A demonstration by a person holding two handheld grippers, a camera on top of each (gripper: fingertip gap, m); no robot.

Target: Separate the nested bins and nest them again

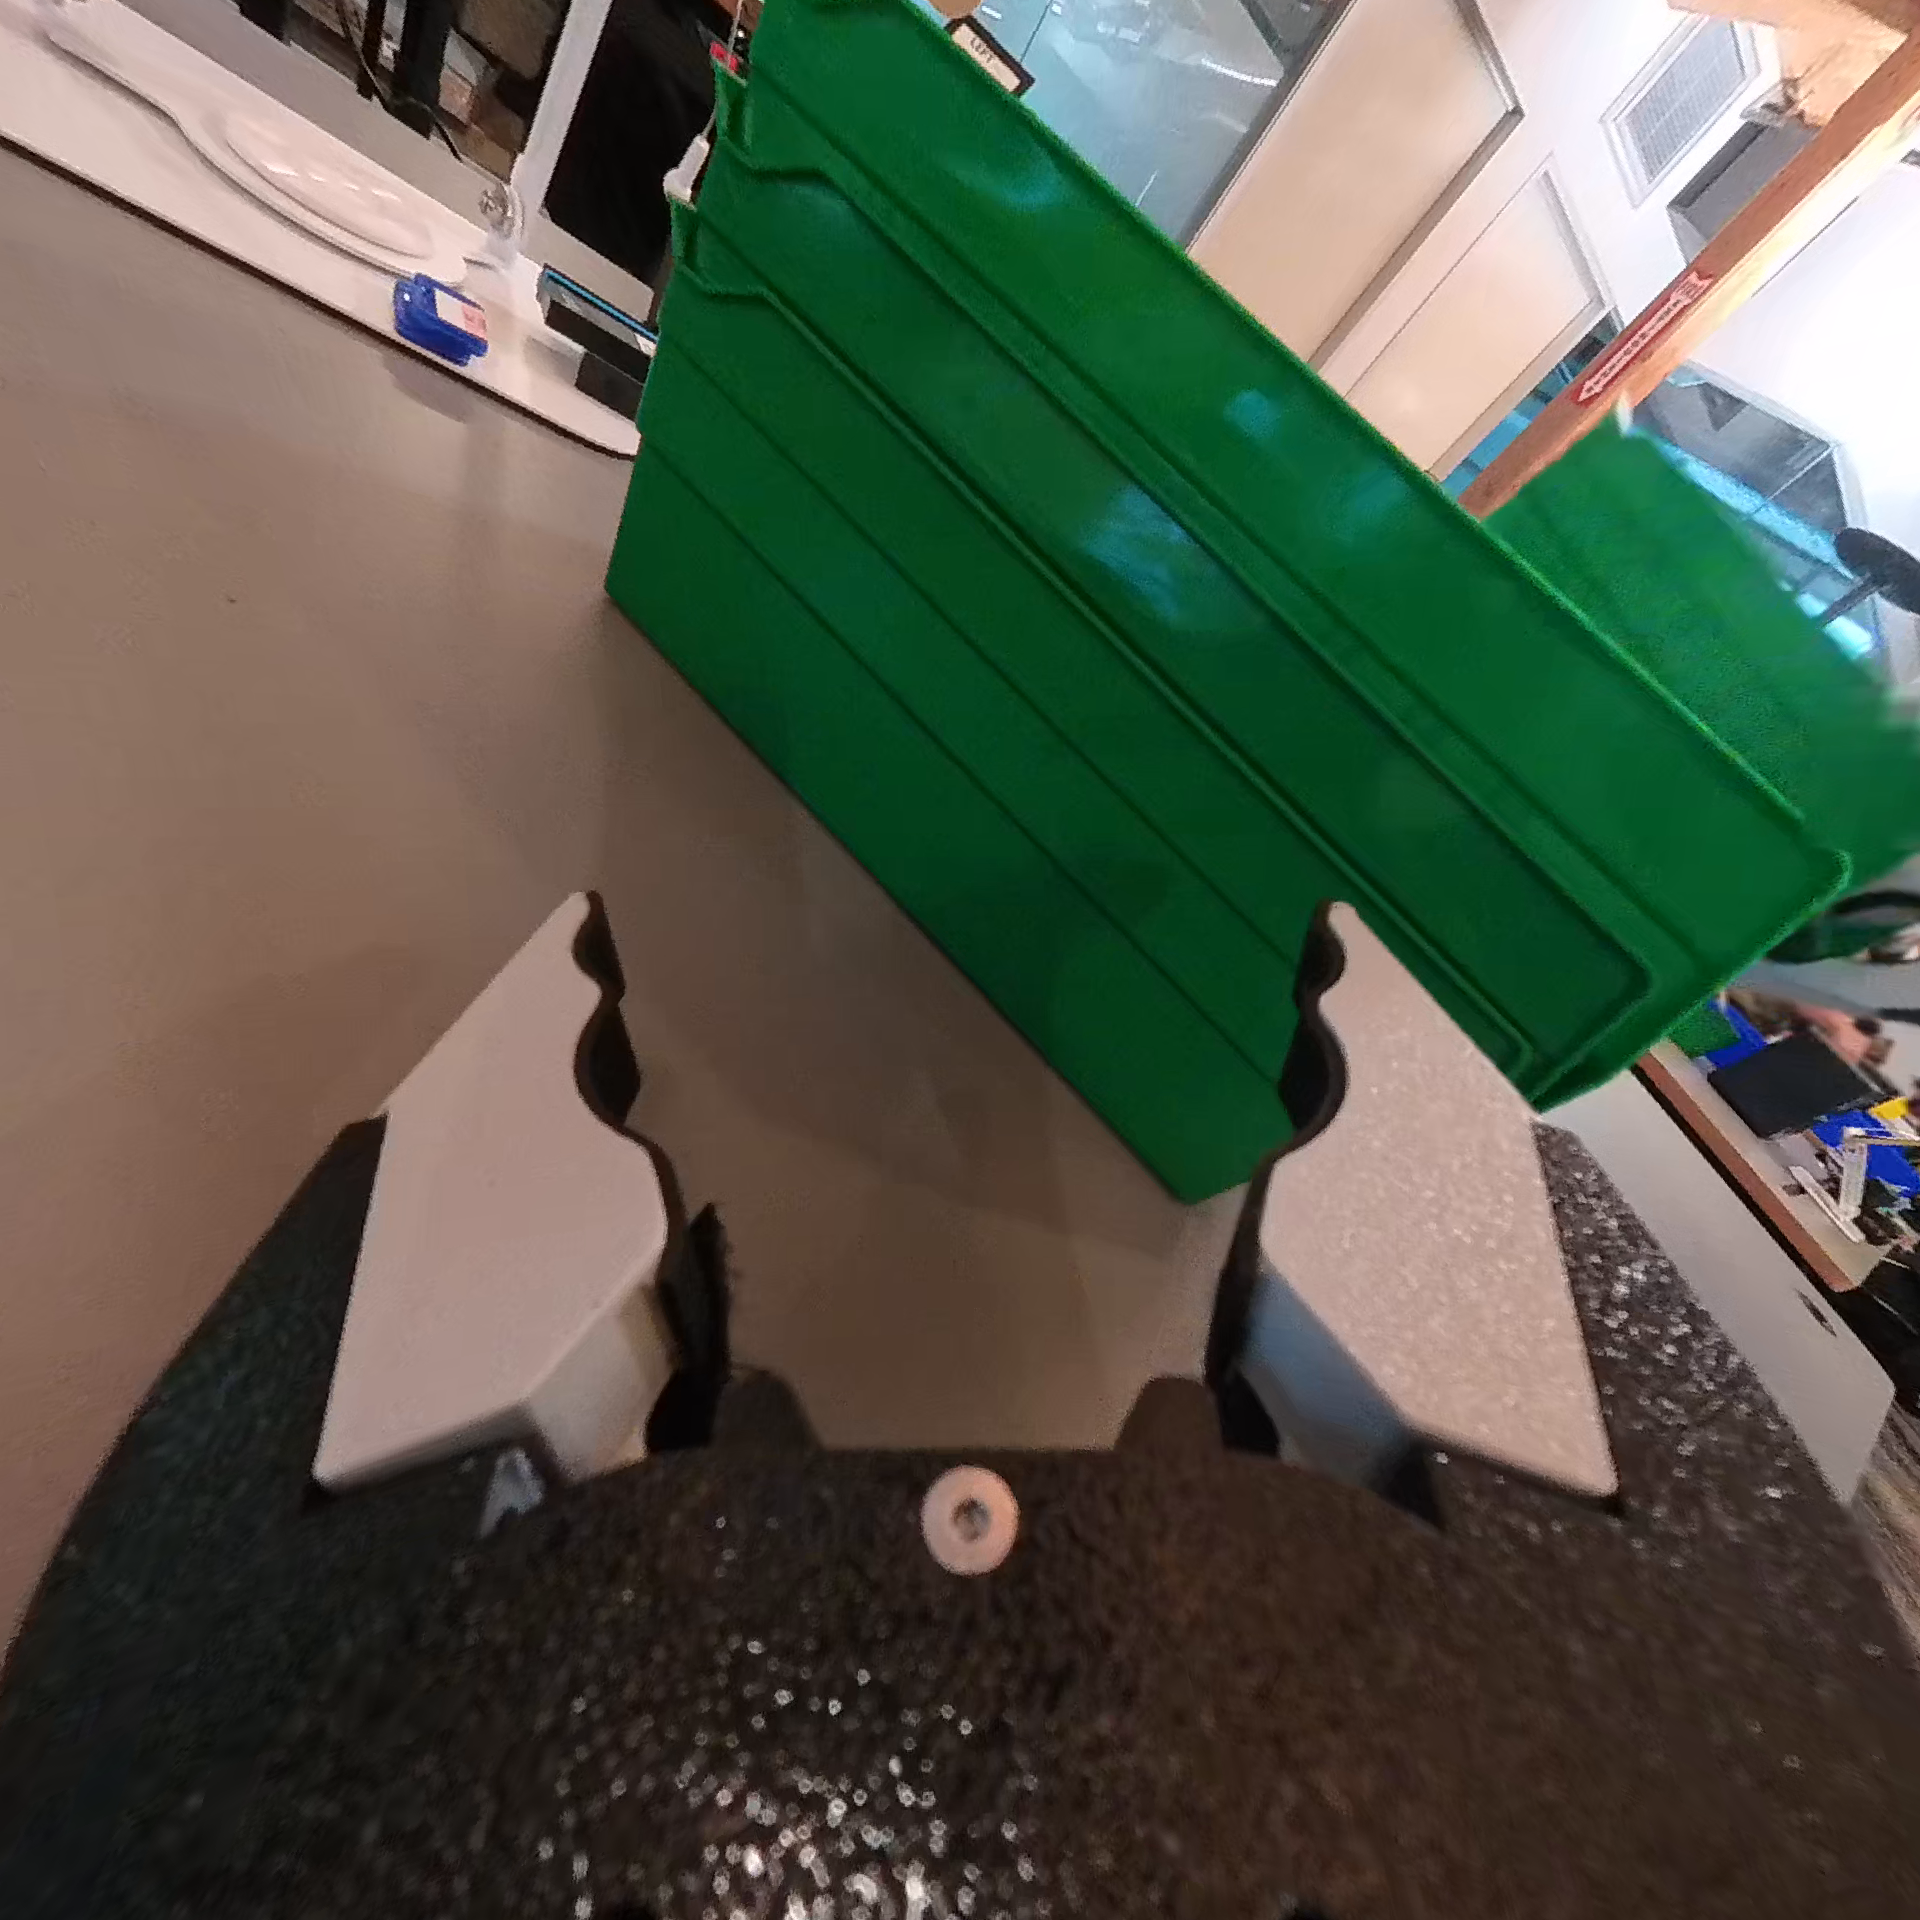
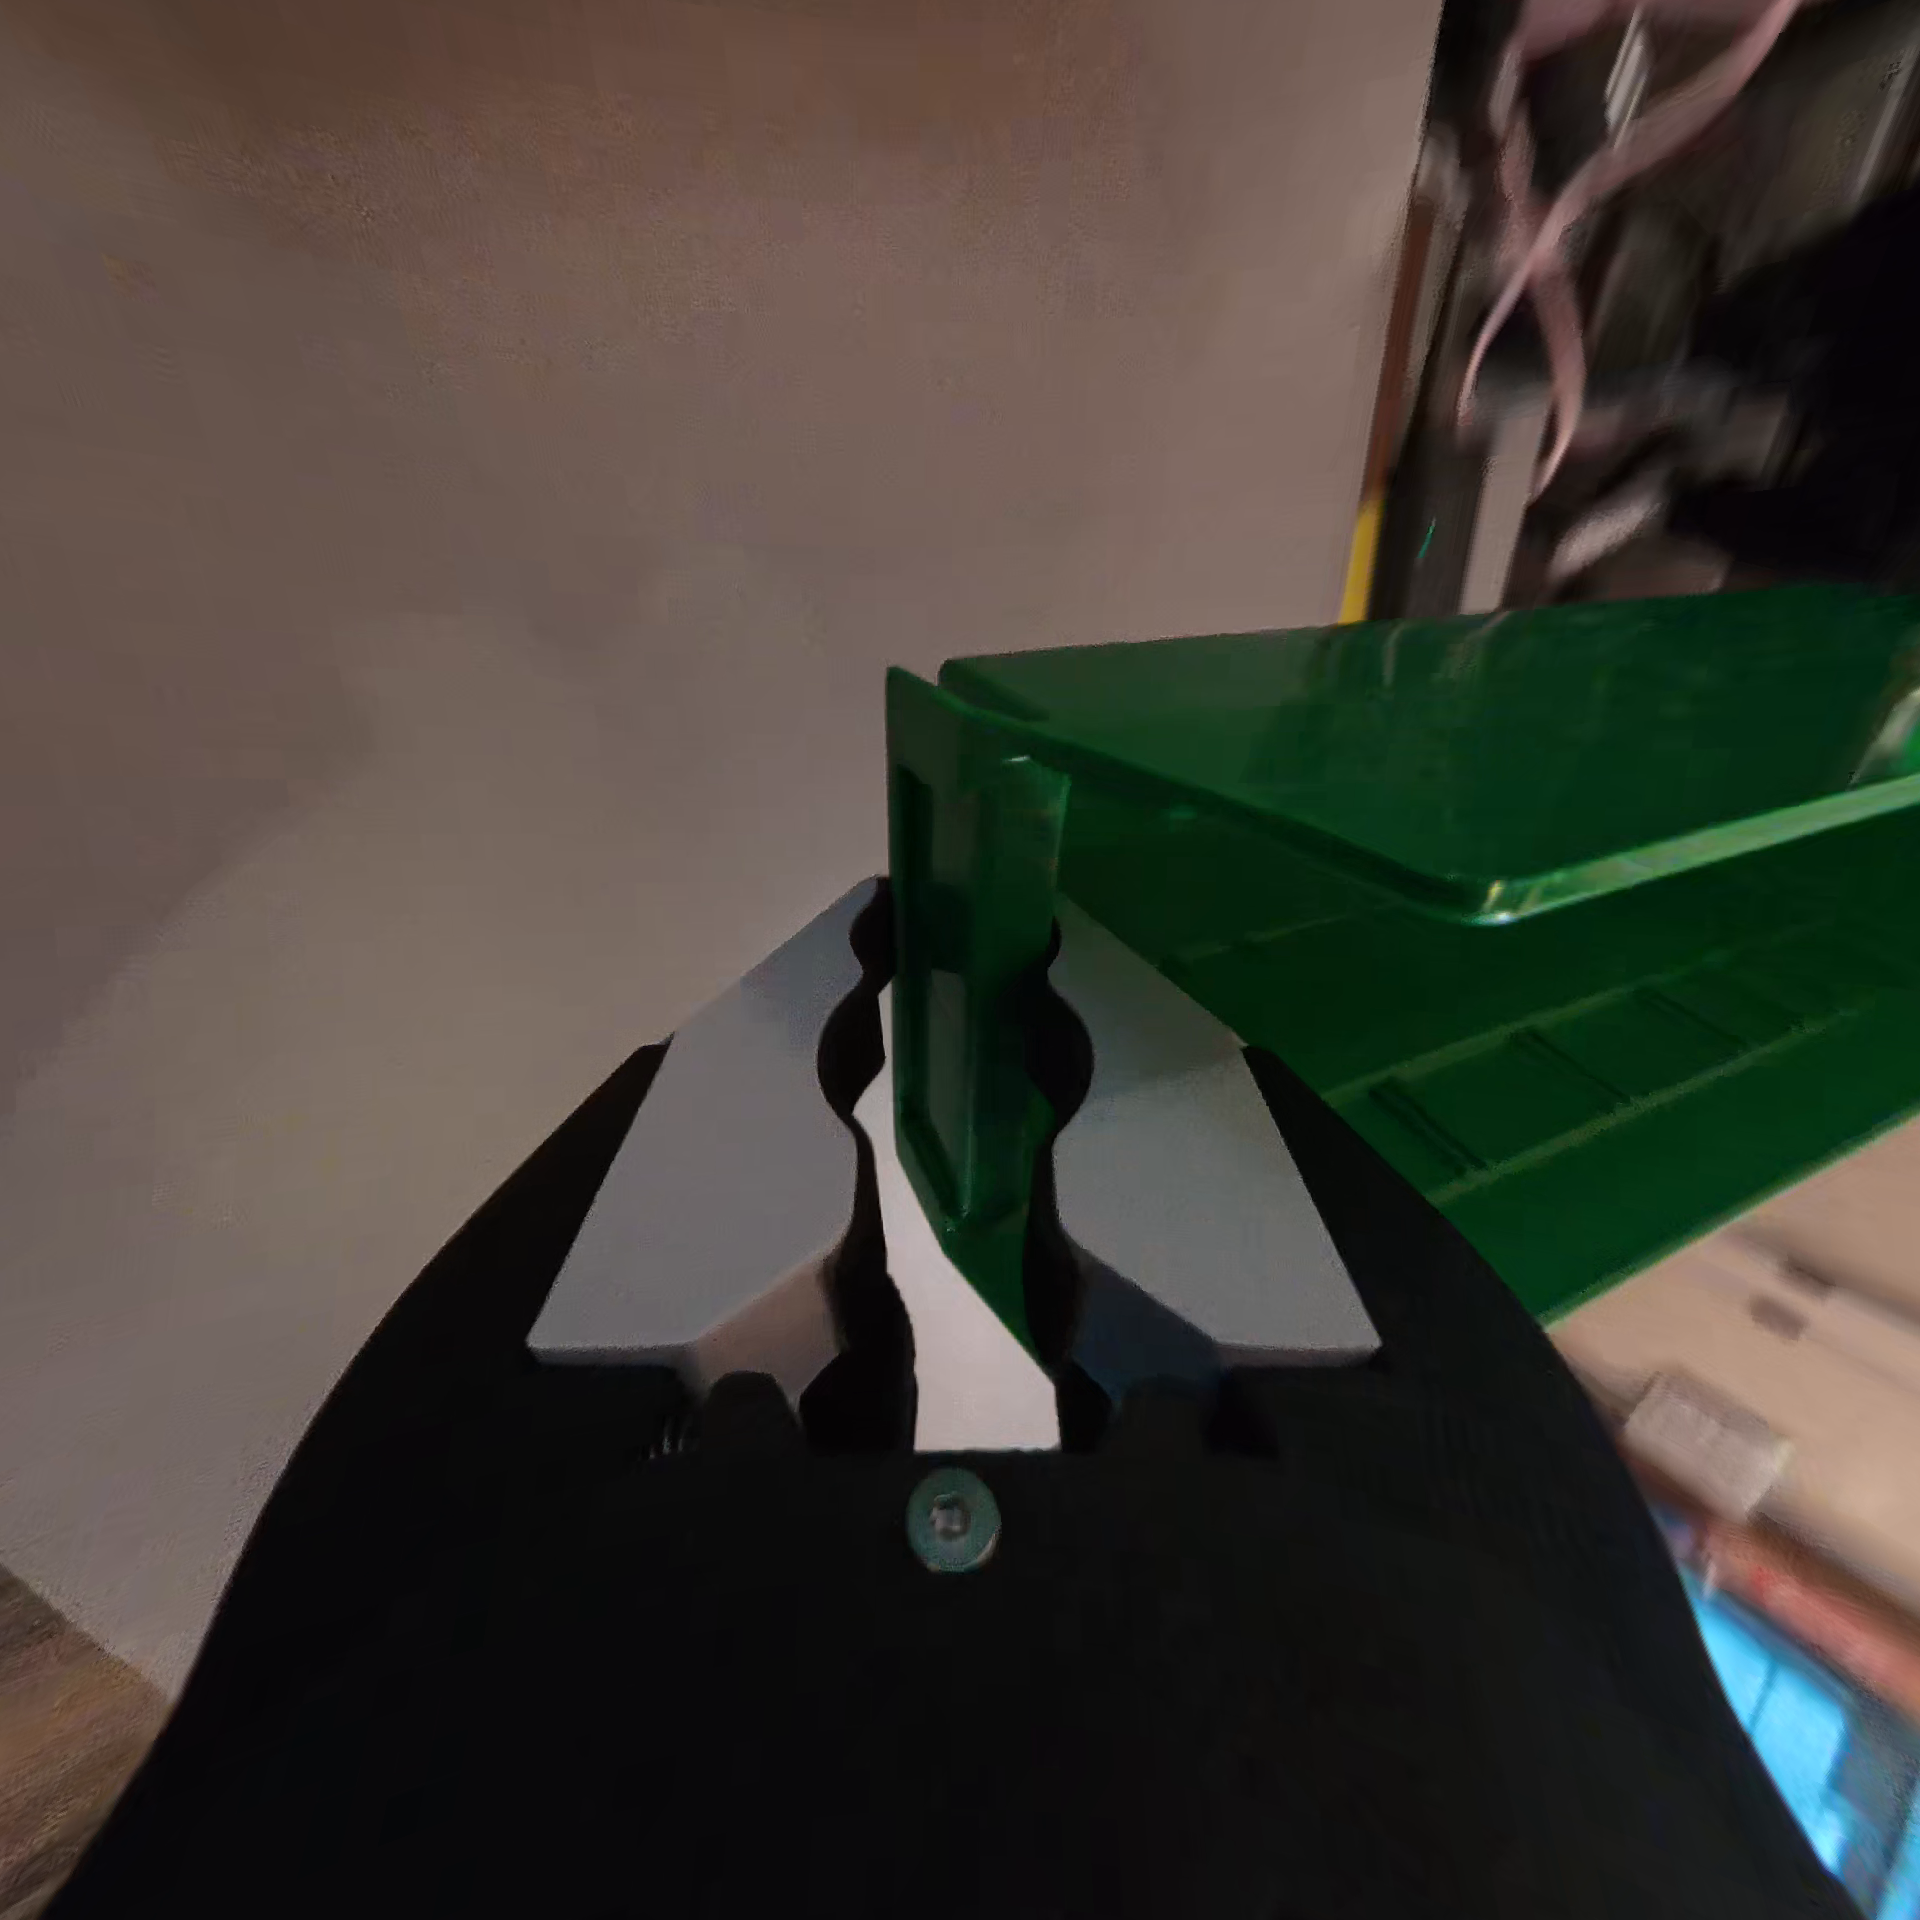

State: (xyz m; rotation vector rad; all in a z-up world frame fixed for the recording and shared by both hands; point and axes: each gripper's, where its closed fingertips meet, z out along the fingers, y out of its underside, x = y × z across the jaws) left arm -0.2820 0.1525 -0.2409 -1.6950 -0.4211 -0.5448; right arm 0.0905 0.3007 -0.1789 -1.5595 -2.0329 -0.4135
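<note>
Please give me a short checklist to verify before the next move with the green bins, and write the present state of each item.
1. Right tool closed on the end lip of a green bin: ok.
2. Held bin lifted free of the others: cannot tell.
3. Left tool open and holding nothing: ok.
4. Green bin stack resting on the table: ok.
5. Left tool steadying the stack: not ok; only one finger overlaps its corner.
</note>
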